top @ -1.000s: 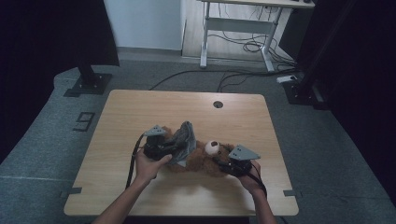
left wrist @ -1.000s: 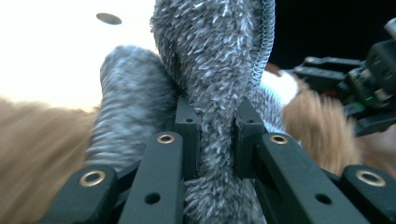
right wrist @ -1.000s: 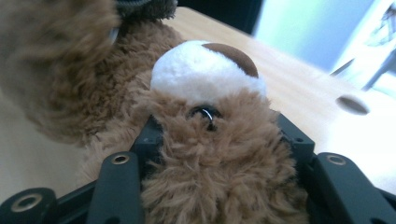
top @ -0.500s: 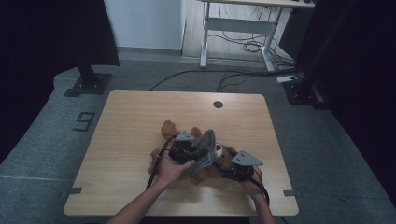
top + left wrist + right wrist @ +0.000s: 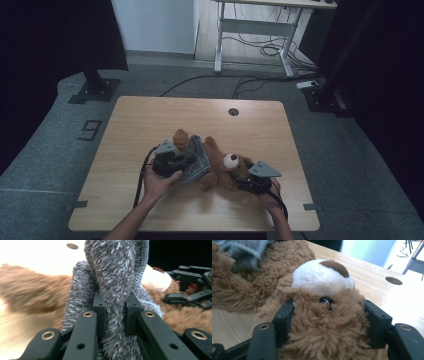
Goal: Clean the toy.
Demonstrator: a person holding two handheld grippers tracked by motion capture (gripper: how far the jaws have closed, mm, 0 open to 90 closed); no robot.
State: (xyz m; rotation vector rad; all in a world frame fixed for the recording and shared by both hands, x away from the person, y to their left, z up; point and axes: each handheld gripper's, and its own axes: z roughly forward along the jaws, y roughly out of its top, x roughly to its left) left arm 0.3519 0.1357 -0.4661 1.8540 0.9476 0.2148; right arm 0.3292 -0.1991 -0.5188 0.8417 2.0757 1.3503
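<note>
My left gripper (image 5: 115, 312) is clamped on a fold of the grey fuzzy garment (image 5: 117, 272), which stands up between its jaws. My right gripper (image 5: 329, 322) has its jaws set on either side of the teddy bear's head (image 5: 324, 312), pads against the fur; these jaws have just been closing, and I cannot tell how firmly they press.

The teddy bear (image 5: 220, 167) lies on its back on the wooden table (image 5: 150, 115), near the front edge, long axis across the table, head toward my right gripper and legs toward the left.

Count: one bear, one garment, two grippers.

The garment covers part of the bear's lower body. The bear's fur is blurred in the left gripper view.
</note>
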